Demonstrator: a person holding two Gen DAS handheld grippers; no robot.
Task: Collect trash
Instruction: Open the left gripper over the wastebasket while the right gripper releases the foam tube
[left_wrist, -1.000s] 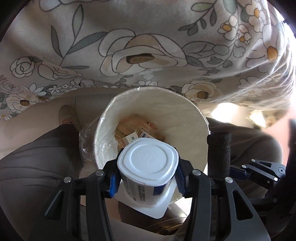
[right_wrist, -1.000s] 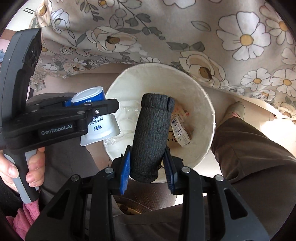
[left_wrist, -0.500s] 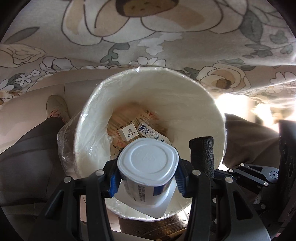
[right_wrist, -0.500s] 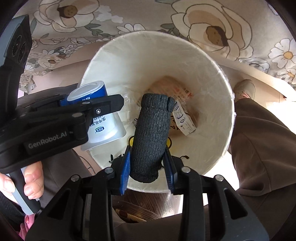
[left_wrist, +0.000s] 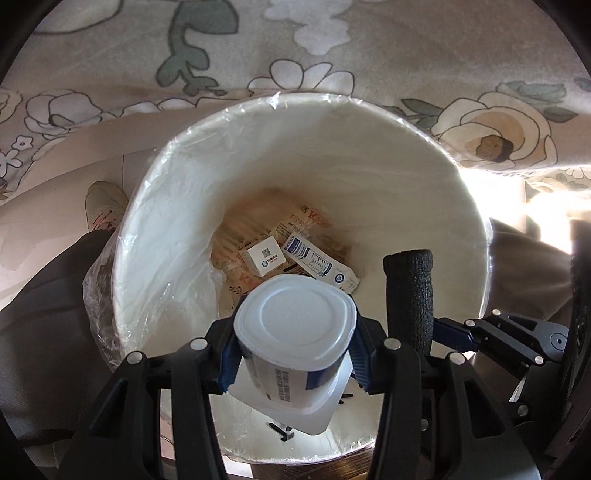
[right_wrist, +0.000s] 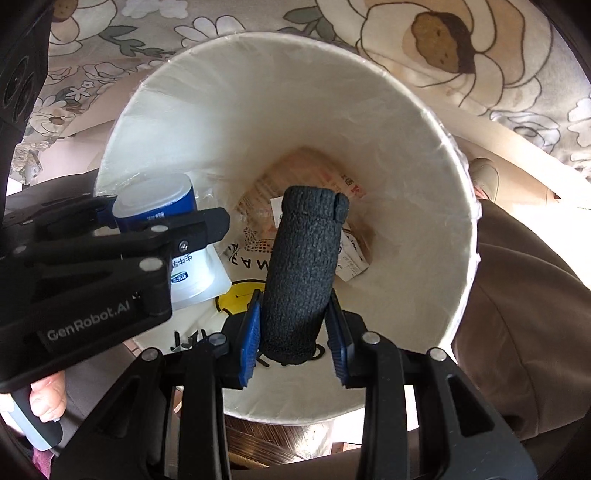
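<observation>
The left claw (left_wrist: 293, 360) was clamped on an upturned yogurt cup (left_wrist: 295, 332), blue pads against its sides, above the mouth of a white lined trash bin (left_wrist: 177, 236). The right claw (right_wrist: 293, 341) gripped a black knitted roll (right_wrist: 304, 269), upright over the same bin, at 3 o'clock from the cup. Down in the bin lay a small white box (left_wrist: 263, 255), a carton (left_wrist: 319, 266) and printed paper wrappers (left_wrist: 240, 236). At 12 o'clock hung floral fabric (left_wrist: 295, 48).
</observation>
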